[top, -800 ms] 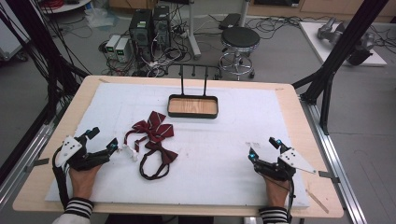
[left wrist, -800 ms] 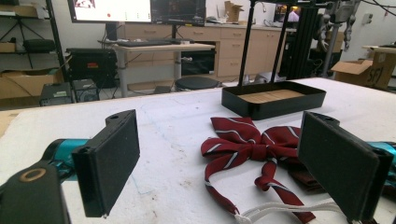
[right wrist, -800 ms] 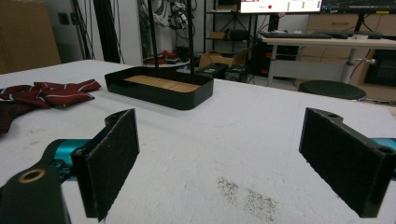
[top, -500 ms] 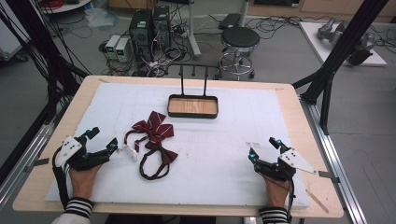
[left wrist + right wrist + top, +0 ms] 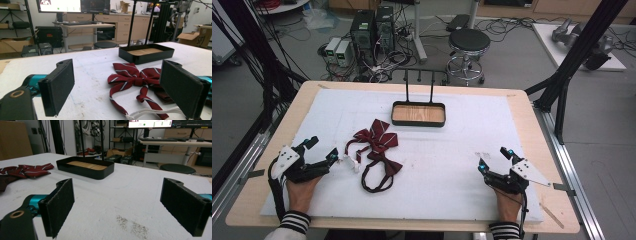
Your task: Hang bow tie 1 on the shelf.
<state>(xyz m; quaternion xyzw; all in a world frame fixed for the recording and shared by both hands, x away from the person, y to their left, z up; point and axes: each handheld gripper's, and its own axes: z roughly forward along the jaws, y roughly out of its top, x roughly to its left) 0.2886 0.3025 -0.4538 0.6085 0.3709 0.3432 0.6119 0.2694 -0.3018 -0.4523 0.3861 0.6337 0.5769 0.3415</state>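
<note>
The left gripper [image 5: 323, 150] rested on the white pad [image 5: 452, 165] at the near left, held by the left hand [image 5: 302, 187]. Its jaws stood wide apart and held nothing. The bow tie [image 5: 376, 142], dark red with pale stripes, lay on the pad just right of that gripper and near-left of the tray [image 5: 418, 114]. The tie's white strap ends [image 5: 350, 162] lay just beside the gripper's inner jaw tip; whether they touched could not be told. In the left gripper view, the tie [image 5: 135, 77] lay ahead between the two jaw pads, nearer the right-hand one, with a white strap [image 5: 150, 113] running close under that pad. A second dark red bow [image 5: 388, 166] with a black loop [image 5: 374, 181] lay just near of the first bow.

The tray, black with a wooden floor and two upright black rods [image 5: 407, 86], stood at the middle of the pad toward its far edge, well apart from both grippers.

The right gripper [image 5: 494, 159] rested on the pad at the near right, well to the right of the tray and the tie, held by the right hand [image 5: 507, 205]. Its jaws were likewise spread wide and empty. In the right gripper view, bare pad lay between the jaws, the tray [image 5: 85, 168] stood ahead to the left, and the tie [image 5: 27, 171] lay at the far left edge.
</note>
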